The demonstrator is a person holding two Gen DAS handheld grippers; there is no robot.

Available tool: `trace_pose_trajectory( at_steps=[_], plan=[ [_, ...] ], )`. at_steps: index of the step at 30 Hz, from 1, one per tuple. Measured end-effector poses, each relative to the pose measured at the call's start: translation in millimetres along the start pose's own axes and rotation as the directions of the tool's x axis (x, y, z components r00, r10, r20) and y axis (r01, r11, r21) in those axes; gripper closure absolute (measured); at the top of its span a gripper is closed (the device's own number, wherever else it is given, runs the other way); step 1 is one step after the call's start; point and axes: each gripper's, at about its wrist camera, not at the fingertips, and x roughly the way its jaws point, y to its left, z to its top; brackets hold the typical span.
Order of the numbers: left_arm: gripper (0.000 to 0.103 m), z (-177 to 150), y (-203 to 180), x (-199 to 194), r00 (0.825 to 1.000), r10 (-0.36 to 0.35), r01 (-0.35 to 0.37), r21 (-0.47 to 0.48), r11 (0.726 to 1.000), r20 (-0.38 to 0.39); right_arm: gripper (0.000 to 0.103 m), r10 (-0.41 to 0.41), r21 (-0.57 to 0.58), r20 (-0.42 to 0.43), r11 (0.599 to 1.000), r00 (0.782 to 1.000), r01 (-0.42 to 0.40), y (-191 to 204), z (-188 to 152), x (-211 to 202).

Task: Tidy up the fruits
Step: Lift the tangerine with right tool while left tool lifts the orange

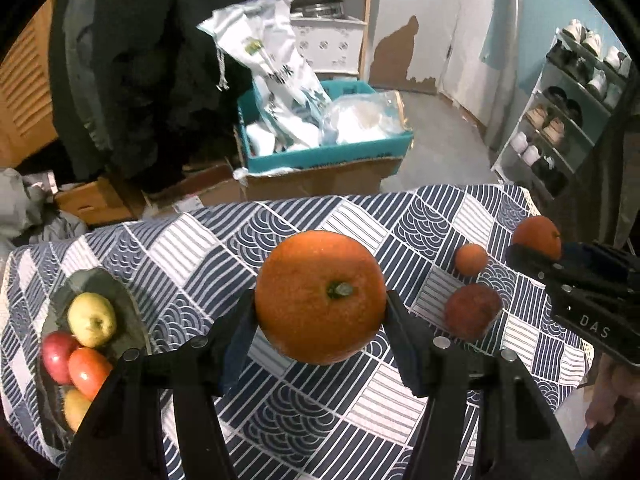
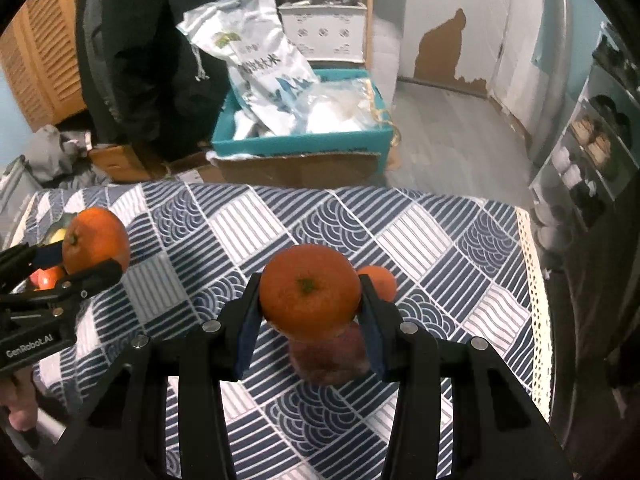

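Note:
My left gripper (image 1: 320, 308) is shut on a large orange (image 1: 320, 296) and holds it above the patterned tablecloth (image 1: 280, 400). My right gripper (image 2: 310, 300) is shut on a second orange (image 2: 310, 290), also above the cloth; it shows in the left wrist view (image 1: 538, 236) at the right edge. A grey plate (image 1: 100, 284) at the left holds a yellow-green apple (image 1: 92, 318), a red apple (image 1: 58, 356), an orange-red fruit (image 1: 88, 372) and a yellow fruit (image 1: 76, 408). A small tangerine (image 1: 471, 258) and a reddish peach (image 1: 472, 316) lie on the cloth at the right.
Beyond the table's far edge stand a teal crate of white bags (image 1: 320, 128) on a cardboard box, a dark jacket, a wooden shelf and a shoe rack (image 1: 560, 120). The person's hand (image 2: 20, 412) shows at the lower left of the right wrist view.

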Motion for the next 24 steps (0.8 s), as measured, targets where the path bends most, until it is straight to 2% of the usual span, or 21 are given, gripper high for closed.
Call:
trace_pose_trajectory(
  at_steps=[15,24],
  plan=[
    [0.039,-8,33,-63,0.995,0.038,-0.035,-0.036,0.999,0.092,0.059,0.072,-0.084,0.08,0.994,0.994,-0.065,54,19,-39],
    [0.039,-19,59,-86,0.991,0.065,-0.056,-0.081,0.995,0.12,0.059,0.125,-0.137,0.102,0.984,0.987,-0.11,87,24,-52]
  ],
)
